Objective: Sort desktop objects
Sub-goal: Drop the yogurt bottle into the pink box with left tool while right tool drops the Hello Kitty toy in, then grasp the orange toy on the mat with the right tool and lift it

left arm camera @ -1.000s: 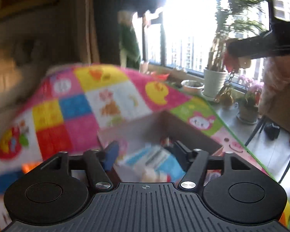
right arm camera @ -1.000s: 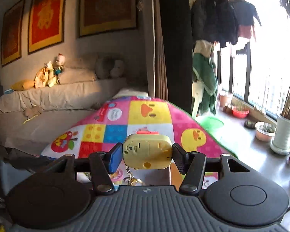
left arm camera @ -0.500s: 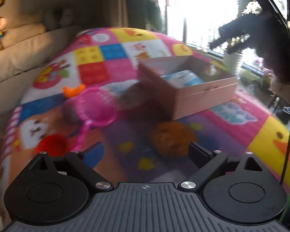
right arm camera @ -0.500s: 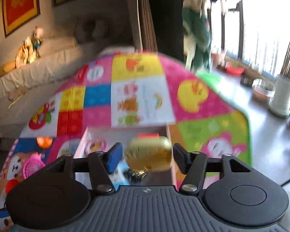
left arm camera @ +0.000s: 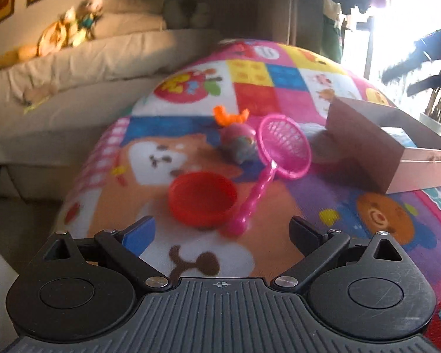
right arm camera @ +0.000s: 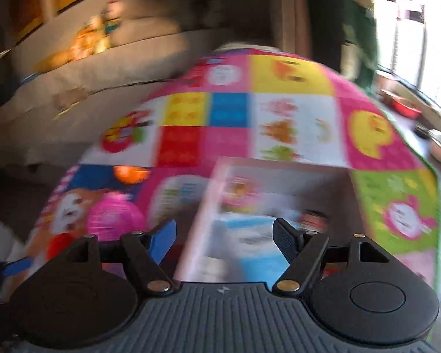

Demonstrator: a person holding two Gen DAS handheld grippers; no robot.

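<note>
Beside the cardboard box (left arm camera: pixel 376 144), on a bright patchwork play mat (left arm camera: pixel 191 253), the left claw (left arm camera: pixel 220 232) hangs with its jaws opening wide and nothing between them, lined up on the red dish (left arm camera: pixel 203 203). Touching that dish on the box side lies a pink toy net (left arm camera: pixel 282 150); beyond the net, away from the box's near corner, sit a small egg-shaped toy (left arm camera: pixel 239 144) and an orange piece (left arm camera: pixel 230 114). Over the box (right arm camera: pixel 279 182), the right claw (right arm camera: pixel 223 235) is blurred, its jaws opening and empty, a blue-and-white packet (right arm camera: pixel 250 244) below. The dish looks like the next pick: best to close on its rim at the side away from the box, clear of the net's handle, so one item lifts alone.
</note>
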